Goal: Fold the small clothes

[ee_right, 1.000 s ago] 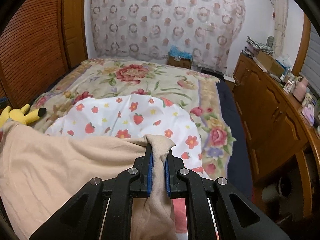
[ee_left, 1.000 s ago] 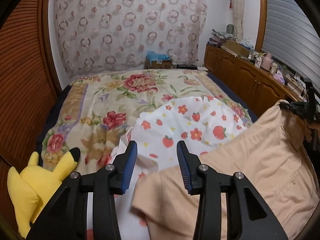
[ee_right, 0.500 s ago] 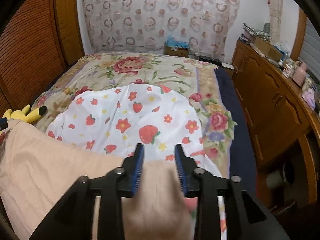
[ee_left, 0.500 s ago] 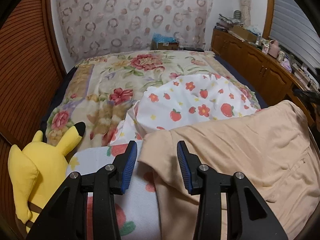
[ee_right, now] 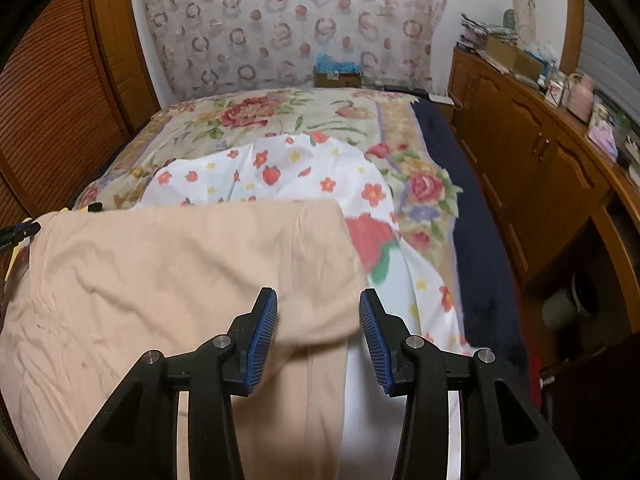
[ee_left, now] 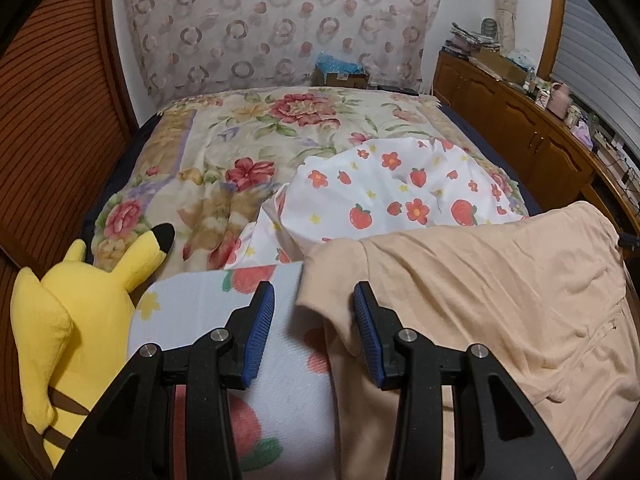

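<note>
My left gripper (ee_left: 314, 302) has its jaws wide apart with nothing held; the left edge of the peach garment (ee_left: 500, 288) lies in the gap below, just beside the right blue pad, though I cannot tell whether they touch; my right gripper (ee_right: 318, 308) likewise stands with jaws wide and empty, a folded edge of the same garment (ee_right: 172, 272) lying between and beneath them; the garment is spread across the near end of the bed, lightly creased, resting on a white strawberry-print cloth (ee_left: 400, 196) that extends beyond it toward the far wall; under both lies a floral bedspread (ee_left: 248, 132), with a dark navy sheet (ee_right: 472, 216) exposed along the bed's right side; a yellow Pikachu plush (ee_left: 76, 304) lies at the near left corner of the bed, just beside the strawberry cloth; a wooden cabinet (ee_right: 532, 160) carrying assorted clutter runs along the right wall; a cardboard box (ee_right: 338, 76) sits beyond the head of the bed, in front of a ring-patterned curtain (ee_right: 296, 20)
</note>
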The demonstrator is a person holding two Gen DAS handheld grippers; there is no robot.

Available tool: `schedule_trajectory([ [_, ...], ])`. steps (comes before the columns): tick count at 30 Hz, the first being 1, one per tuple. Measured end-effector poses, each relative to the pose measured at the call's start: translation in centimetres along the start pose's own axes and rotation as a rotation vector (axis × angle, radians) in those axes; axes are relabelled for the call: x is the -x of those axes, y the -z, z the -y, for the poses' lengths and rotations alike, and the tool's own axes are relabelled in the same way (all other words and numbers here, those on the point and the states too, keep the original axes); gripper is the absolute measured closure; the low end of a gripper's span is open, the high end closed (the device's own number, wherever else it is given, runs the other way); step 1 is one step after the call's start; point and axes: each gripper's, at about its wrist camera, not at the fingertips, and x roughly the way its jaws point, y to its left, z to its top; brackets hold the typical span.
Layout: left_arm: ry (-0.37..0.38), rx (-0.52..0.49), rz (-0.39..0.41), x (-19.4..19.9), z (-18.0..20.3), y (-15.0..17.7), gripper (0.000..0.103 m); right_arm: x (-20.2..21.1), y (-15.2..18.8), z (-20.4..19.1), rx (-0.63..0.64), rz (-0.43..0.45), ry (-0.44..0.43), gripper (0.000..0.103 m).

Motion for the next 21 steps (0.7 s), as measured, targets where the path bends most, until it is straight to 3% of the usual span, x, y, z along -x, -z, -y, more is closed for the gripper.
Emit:
schedule_trajectory([
  [9, 0.012, 0.030, -0.021, -0.2, -0.2, 0.8, 0.061, -0.5, -1.1, 0.2, -0.040, -0.013, -0.006, 0.058],
  [10, 0.016, 0.032, -0.020, -0.3, -0.2, 0.8, 0.063, -0.7, -1.4, 0.0, -0.026, -0.001, -0.006, 0.058],
  [11, 0.020, 0.031, -0.018, -0.4, -0.1, 0.8, 0.074, -0.9, -1.3, -0.1, -0.019, 0.005, 0.002, 0.059],
  [12, 0.032, 0.027, -0.014, -0.4, -0.1, 0.8, 0.085, -1.1, -1.1, -0.1, -0.016, 0.016, 0.000, 0.069],
  [13, 0.055, 0.030, -0.015, -0.4, 0.0, 0.7, 0.089, -1.0, -1.3, -0.3, -0.006, 0.032, -0.012, 0.086],
  [15, 0.053, 0.024, -0.004, -0.1, 0.3, 0.6, 0.099, -0.9, -0.9, -0.8, 0.029, 0.064, -0.001, 0.097],
  [21, 0.050, 0.002, 0.066, 1.6, 0.7, -0.4, 0.100, 0.2, -0.6, -1.4, 0.073, 0.132, -0.016, 0.101],
])
